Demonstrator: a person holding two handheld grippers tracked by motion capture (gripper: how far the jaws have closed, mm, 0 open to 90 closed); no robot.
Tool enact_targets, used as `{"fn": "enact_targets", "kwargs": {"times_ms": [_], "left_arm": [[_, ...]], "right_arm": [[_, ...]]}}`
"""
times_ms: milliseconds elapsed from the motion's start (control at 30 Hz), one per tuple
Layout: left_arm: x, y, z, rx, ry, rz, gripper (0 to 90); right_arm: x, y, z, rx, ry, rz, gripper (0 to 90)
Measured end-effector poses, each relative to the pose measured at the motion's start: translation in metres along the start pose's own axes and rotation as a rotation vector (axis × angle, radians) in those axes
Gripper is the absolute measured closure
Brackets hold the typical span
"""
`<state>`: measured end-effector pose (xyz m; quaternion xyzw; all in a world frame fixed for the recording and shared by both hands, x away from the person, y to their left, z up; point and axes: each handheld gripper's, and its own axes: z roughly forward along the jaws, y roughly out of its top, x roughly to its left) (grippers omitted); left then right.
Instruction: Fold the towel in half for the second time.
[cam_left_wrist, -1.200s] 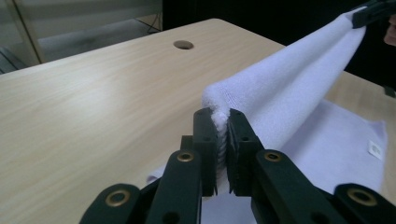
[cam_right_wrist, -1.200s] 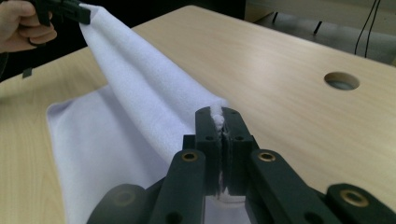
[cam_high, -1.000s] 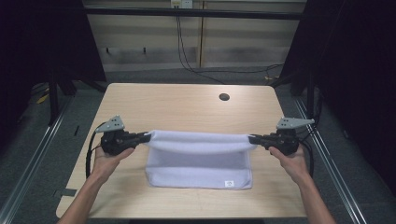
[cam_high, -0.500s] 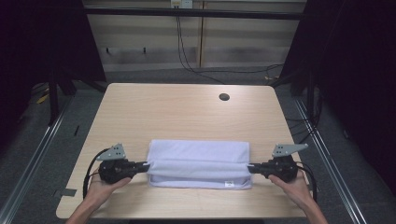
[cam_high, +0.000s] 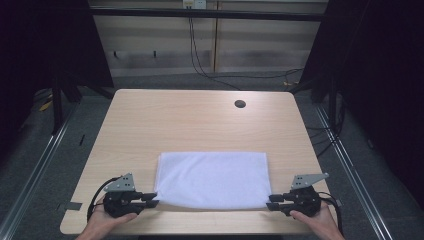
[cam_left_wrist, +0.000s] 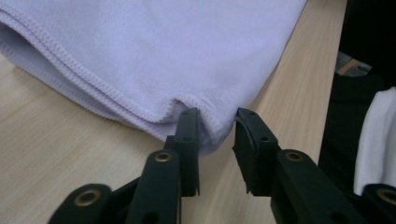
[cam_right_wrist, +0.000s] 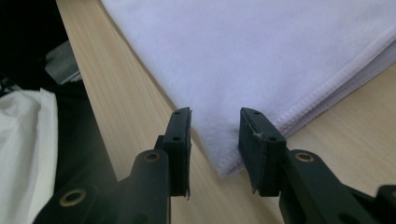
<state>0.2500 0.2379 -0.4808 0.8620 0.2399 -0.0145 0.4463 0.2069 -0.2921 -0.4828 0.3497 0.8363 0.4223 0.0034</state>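
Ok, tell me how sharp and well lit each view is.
High view: even light on the table and the white towel, surroundings dark. Left gripper view: towel hem crisp, jaws slightly soft. Right gripper view: towel corner fairly sharp, far weave and left background blurred.

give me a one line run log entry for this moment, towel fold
stage: fold laid flat, releasing | towel: folded, on table | left gripper: jaws just opening, corner between | right gripper: jaws just opening, corner between
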Motion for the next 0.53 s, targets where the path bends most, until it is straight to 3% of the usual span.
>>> {"fn": "enact_targets", "kwargs": {"times_ms": [100, 200, 233, 300, 367, 400, 533], "left_arm": [[0.006, 0.003, -0.007, -0.081, 0.011, -0.053, 62.3], [0.017, 0.011, -0.014, -0.175, 0.079, -0.118, 55.7], [0.023, 0.014, -0.016, -0.209, 0.120, -0.138, 53.9], [0.028, 0.015, -0.017, -0.228, 0.170, -0.180, 46.3], [0.031, 0.010, -0.018, -0.244, 0.280, -0.204, 43.9], [0.032, 0.009, -0.019, -0.242, 0.302, -0.208, 42.3], [0.037, 0.003, -0.025, -0.250, 0.305, -0.209, 37.9]], "right_arm": [[-0.001, 0.003, -0.006, -0.073, -0.030, 0.003, 62.4], [-0.004, 0.006, -0.012, -0.162, -0.081, 0.023, 57.6], [-0.005, 0.007, -0.013, -0.182, -0.103, 0.027, 56.3], [-0.010, 0.007, -0.019, -0.245, -0.148, 0.053, 52.6], [-0.016, 0.005, -0.027, -0.294, -0.173, 0.086, 48.9], [-0.018, 0.003, -0.030, -0.312, -0.195, 0.091, 48.6], [-0.030, -0.006, -0.041, -0.361, -0.251, 0.137, 44.4]]}}
